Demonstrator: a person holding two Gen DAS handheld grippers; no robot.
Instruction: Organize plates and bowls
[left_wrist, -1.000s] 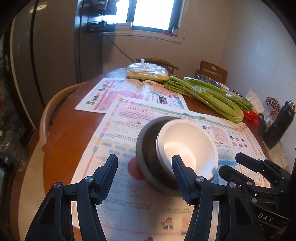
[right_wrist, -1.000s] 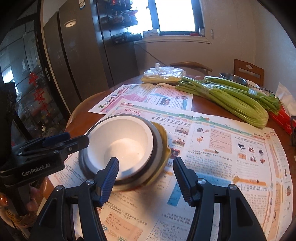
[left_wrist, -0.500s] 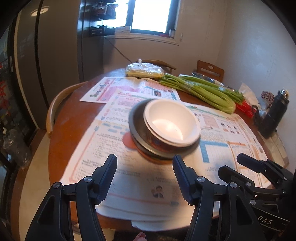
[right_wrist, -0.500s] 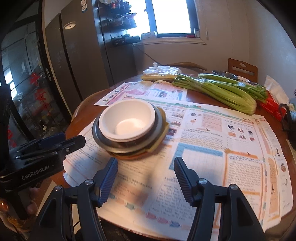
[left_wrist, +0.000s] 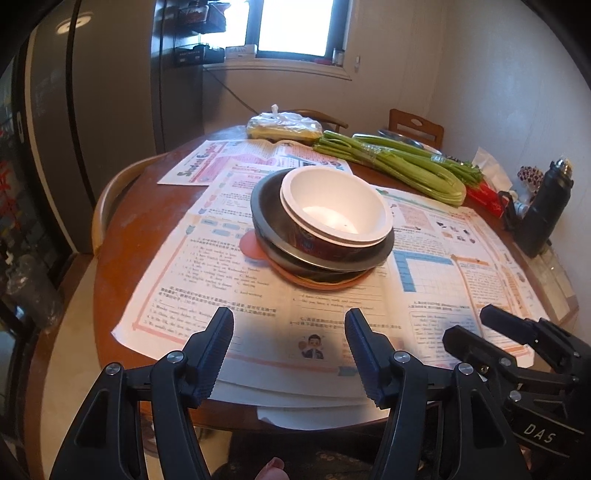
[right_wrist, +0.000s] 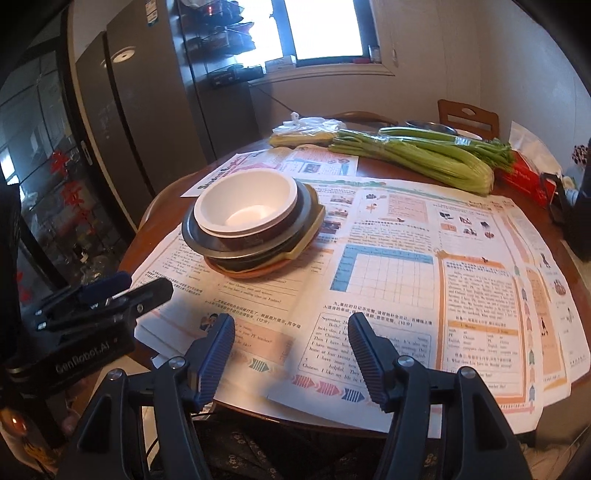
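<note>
A stack of dishes (left_wrist: 321, 236) stands on the large newspaper sheet (left_wrist: 258, 295) that covers most of the round wooden table (left_wrist: 125, 236), and serves here as the reference point. The stack, from the top down: a white bowl (left_wrist: 334, 206) nested in a dark bowl with a grey rim (left_wrist: 280, 229), a further dark dish beneath it, a yellowish squared plate (right_wrist: 308, 232) (only visible from the right wrist camera) and an orange plate (left_wrist: 321, 282) at the base, resting on the paper. The white bowl sits off-centre, toward the side of the stack nearer the celery. The left gripper (left_wrist: 290, 350) hovers in front of the stack, near the table edge, its fingers spread wide and holding nothing. The right gripper (right_wrist: 291, 350) also hangs in front of the stack, to the right of the left gripper, its fingers likewise wide apart and empty. Neither touches the stack. Behind the stack lies a second newspaper (left_wrist: 236, 162); behind and to the right lies a bundle of celery (left_wrist: 399, 166). A plastic bag of yellow produce (left_wrist: 284, 127) rests behind the stack, near the far table edge. A dark flask (left_wrist: 546, 210) stands well right of the stack.
</note>
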